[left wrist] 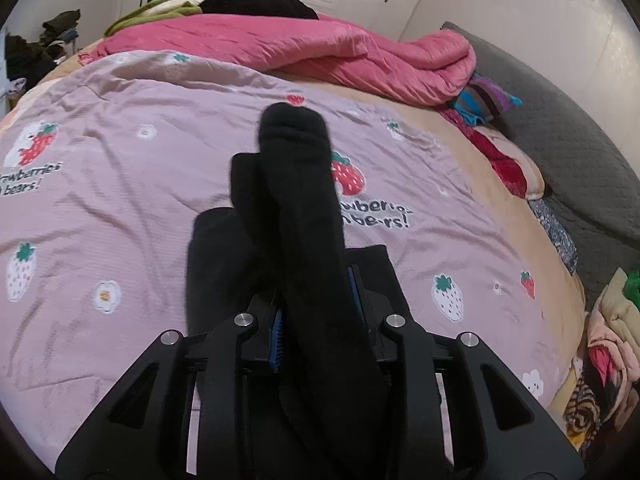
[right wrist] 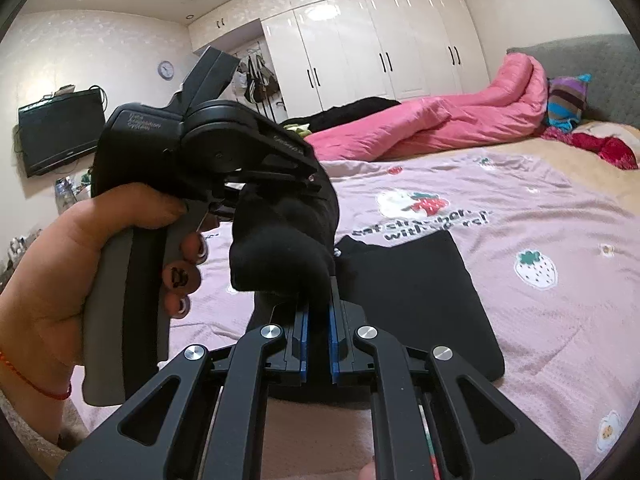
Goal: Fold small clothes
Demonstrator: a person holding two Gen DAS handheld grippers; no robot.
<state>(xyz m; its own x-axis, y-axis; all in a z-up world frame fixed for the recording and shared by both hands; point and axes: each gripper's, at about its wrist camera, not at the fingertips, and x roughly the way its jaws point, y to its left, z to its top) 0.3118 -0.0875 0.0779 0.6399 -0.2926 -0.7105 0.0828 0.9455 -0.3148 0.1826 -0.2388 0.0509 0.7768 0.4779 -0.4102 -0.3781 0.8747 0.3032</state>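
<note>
— Left gripper [left wrist: 320, 312] first: what's it got?

— Its blue pads are pinching a black sock [left wrist: 296, 184], which runs forward between the fingers and stands up past the tips, the rounded toe end farthest from the camera. From the right wrist view you can see the same tool [right wrist: 256, 176] held in a person's left hand [right wrist: 80, 248], a red thread around the wrist.

— And the right gripper [right wrist: 316, 332]?

— Pressed together on the other end of that same black fabric [right wrist: 280, 256]. The bunched cloth sits just beyond its tips, so the piece spans from one gripper to the other, lifted off the bed.

— One sock or two?

— Hard to say. From the left side there's a second flap of black beside the main length, so it may be a pair laid together, but it all blurs into one dark mass.

— What's below them?

— A folded black garment [right wrist: 416, 304] lies flat on the lilac strawberry-print bedspread [right wrist: 540, 320], just ahead of and beneath the right gripper. Well beyond both grippers a pink quilt [left wrist: 304, 48] is heaped across the far side of the bed, with dark clothes [left wrist: 256, 4] piled behind it.

— Anything off to the side?

— To the right of the grippers, a grey headboard [left wrist: 560, 128] and a striped knitted thing [right wrist: 566, 100] against it.
</note>
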